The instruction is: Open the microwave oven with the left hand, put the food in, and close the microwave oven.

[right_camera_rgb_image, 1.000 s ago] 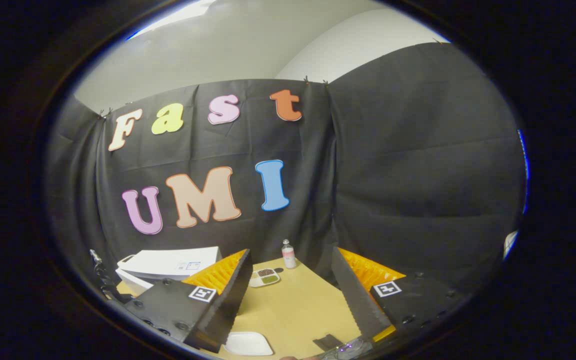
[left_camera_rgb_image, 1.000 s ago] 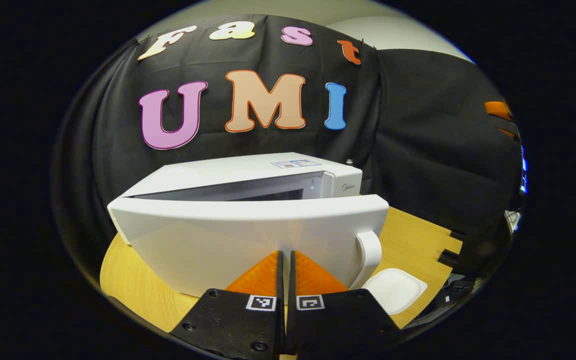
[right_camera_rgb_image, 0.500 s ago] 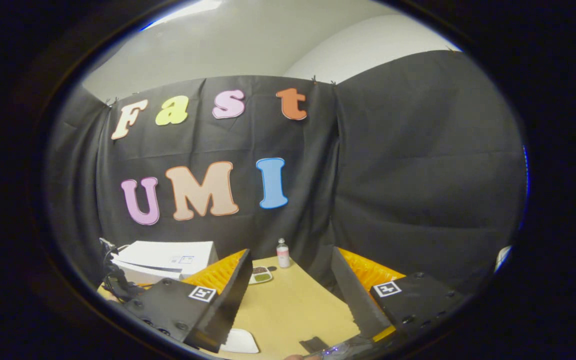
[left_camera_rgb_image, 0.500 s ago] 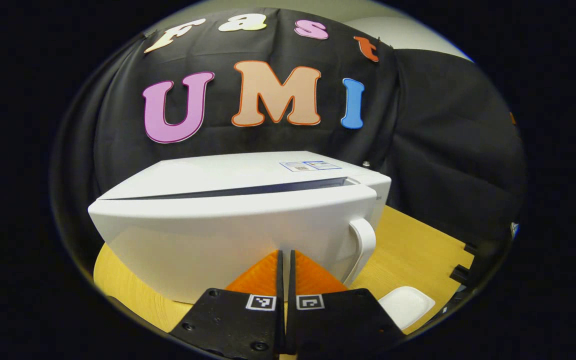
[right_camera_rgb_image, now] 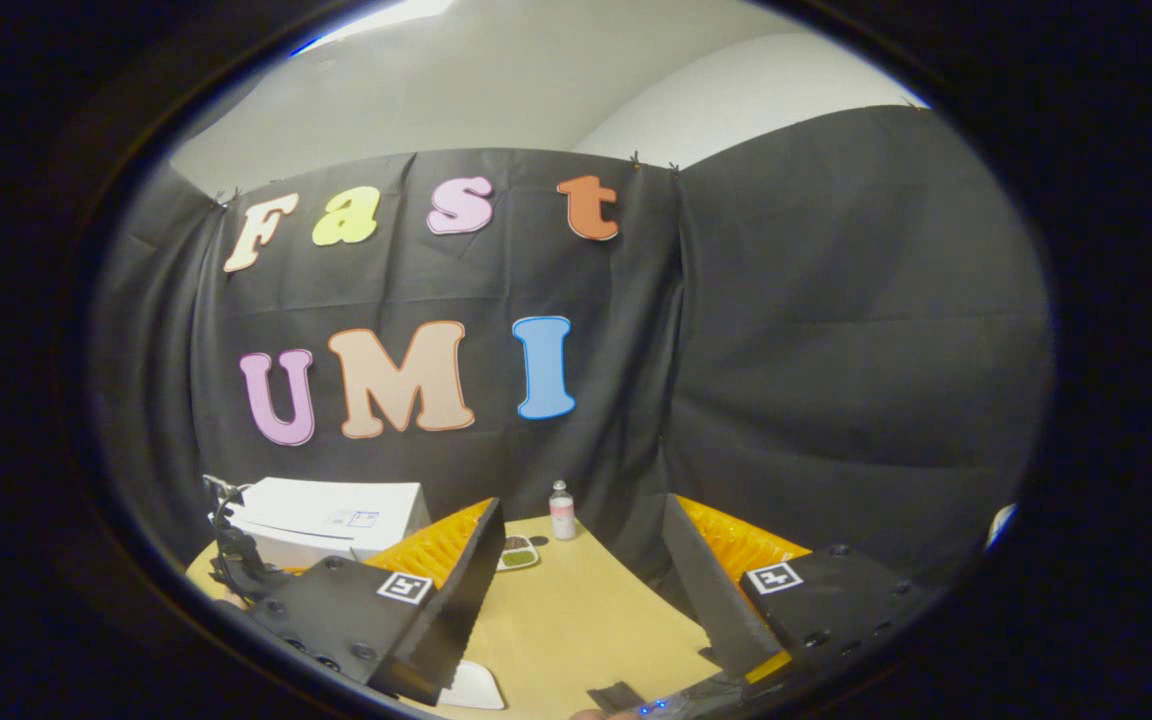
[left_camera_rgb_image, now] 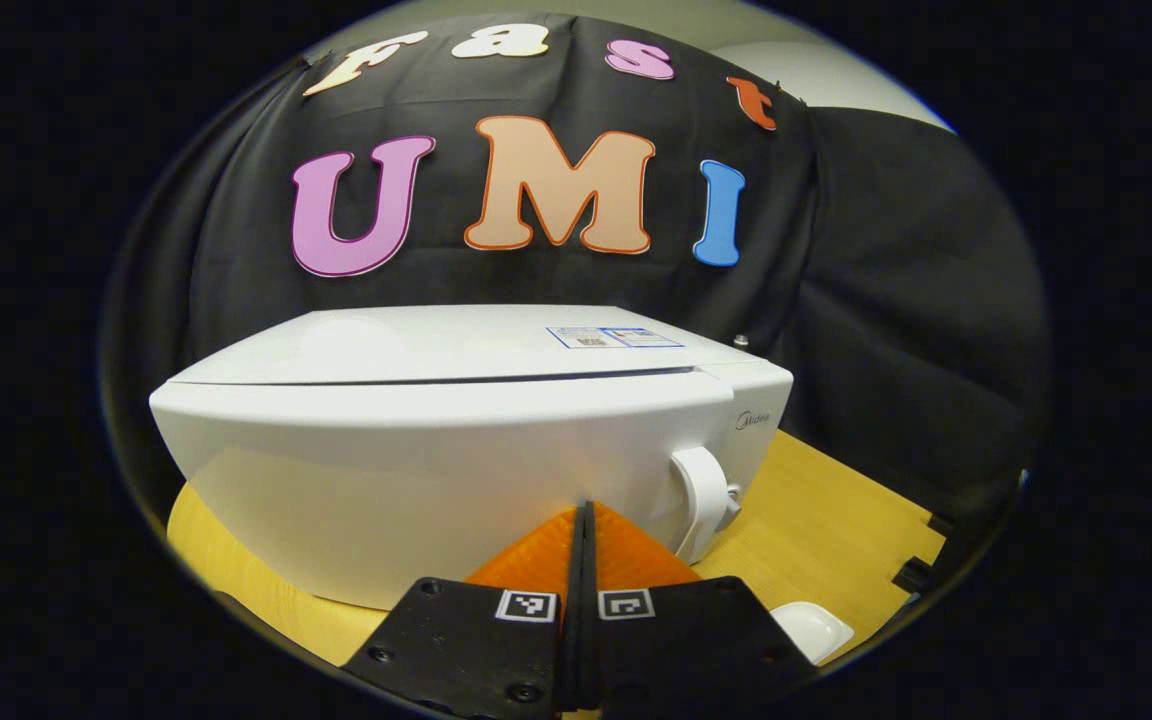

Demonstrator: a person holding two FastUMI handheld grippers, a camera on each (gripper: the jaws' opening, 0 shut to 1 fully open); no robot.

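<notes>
The white microwave stands on the wooden table, its door flush with the body and its handle at the right. My left gripper is shut with nothing between its fingers, its tips against the lower front of the door. In the right gripper view the microwave sits at the far left, with the left gripper dark in front of it. My right gripper hangs open and empty above the table. A small divided dish of brown and green food lies at the table's back.
A small bottle stands at the back edge by the black cloth wall. A white dish lies on the table right of the microwave, and the same white dish appears under my right gripper's left finger. Dark objects sit at the table's near right edge.
The microwave door has swung from ajar to flush with the body as my left gripper pushed forward on it. The right gripper has stayed open and nearly still.
</notes>
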